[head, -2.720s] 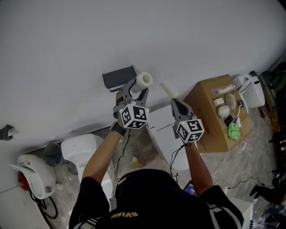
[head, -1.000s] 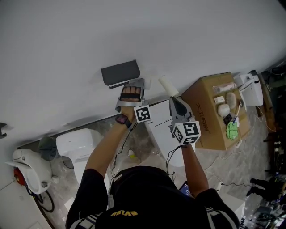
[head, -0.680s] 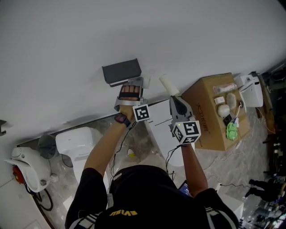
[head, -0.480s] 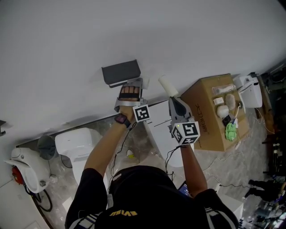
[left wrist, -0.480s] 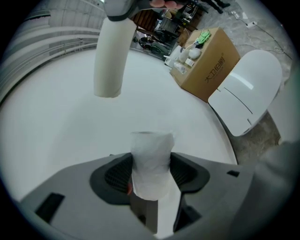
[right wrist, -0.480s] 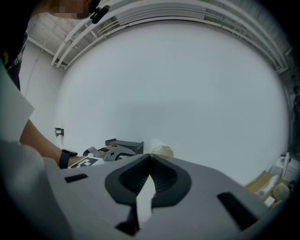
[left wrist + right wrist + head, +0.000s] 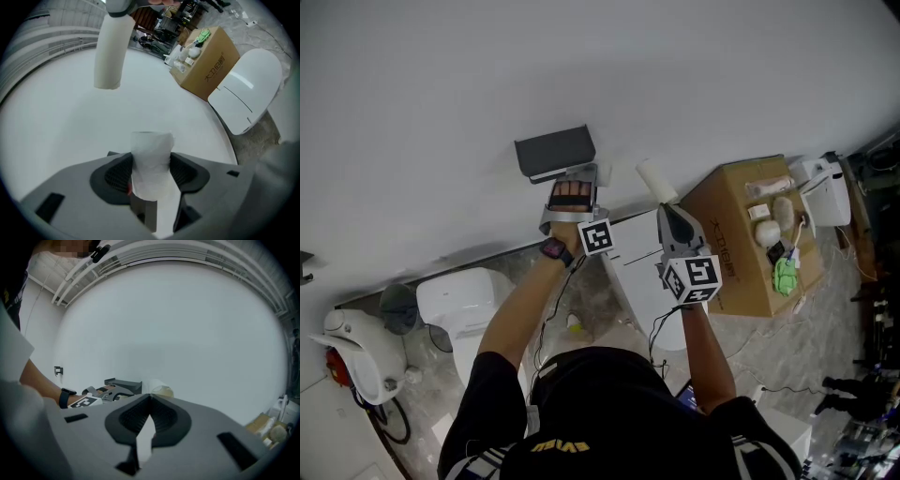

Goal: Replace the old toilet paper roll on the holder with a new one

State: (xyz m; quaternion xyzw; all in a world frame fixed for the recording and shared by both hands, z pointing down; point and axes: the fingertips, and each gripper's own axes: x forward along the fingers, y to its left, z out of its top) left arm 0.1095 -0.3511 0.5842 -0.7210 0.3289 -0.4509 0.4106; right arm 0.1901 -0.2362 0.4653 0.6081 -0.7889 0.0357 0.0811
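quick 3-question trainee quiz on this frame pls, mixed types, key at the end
1. Multiple choice: what is between the jaws of the left gripper? A) a toilet paper roll B) a sponge C) nothing
2. Right gripper: true or false, its jaws stand wide apart?
3. Short answer: in the head view, which wall fixture is the left gripper closest to?

Key
1. A
2. False: they are shut, pinching a slim white roll.
3. The dark grey holder.
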